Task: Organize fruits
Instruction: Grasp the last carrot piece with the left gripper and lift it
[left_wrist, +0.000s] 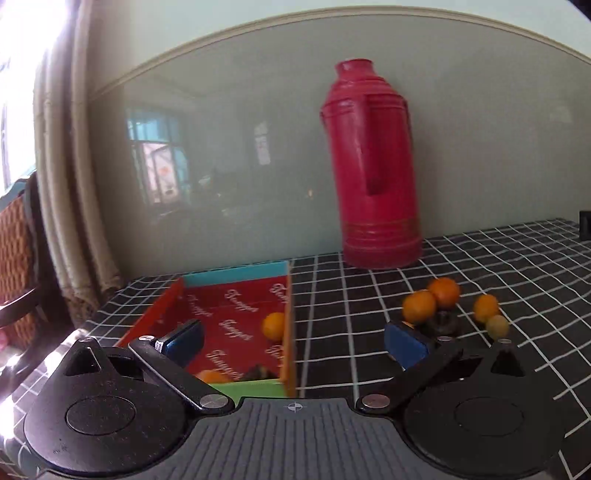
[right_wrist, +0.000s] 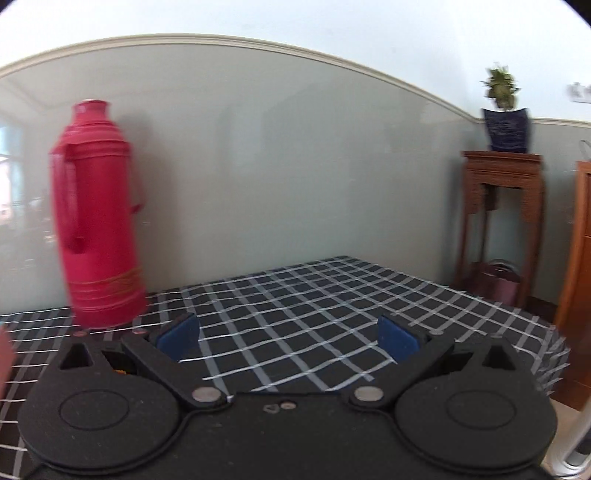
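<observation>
In the left wrist view a shallow red box (left_wrist: 236, 317) with a blue far wall lies on the checked cloth. An orange (left_wrist: 275, 325) sits by its right wall and another orange (left_wrist: 214, 376) shows at its near end. To the right, on the cloth, lie two oranges (left_wrist: 419, 306) (left_wrist: 445, 291), a smaller orange (left_wrist: 485, 307), a greenish fruit (left_wrist: 496, 325) and a dark object (left_wrist: 443, 323). My left gripper (left_wrist: 293, 345) is open and empty, above the box's right wall. My right gripper (right_wrist: 288, 338) is open and empty over bare cloth; no fruit shows there.
A tall red thermos (left_wrist: 373, 166) stands at the back against the wall, also seen at left in the right wrist view (right_wrist: 98, 218). A wooden stand (right_wrist: 502, 221) with a potted plant (right_wrist: 504, 118) is beyond the table's right edge. A wicker chair (left_wrist: 16, 273) is at far left.
</observation>
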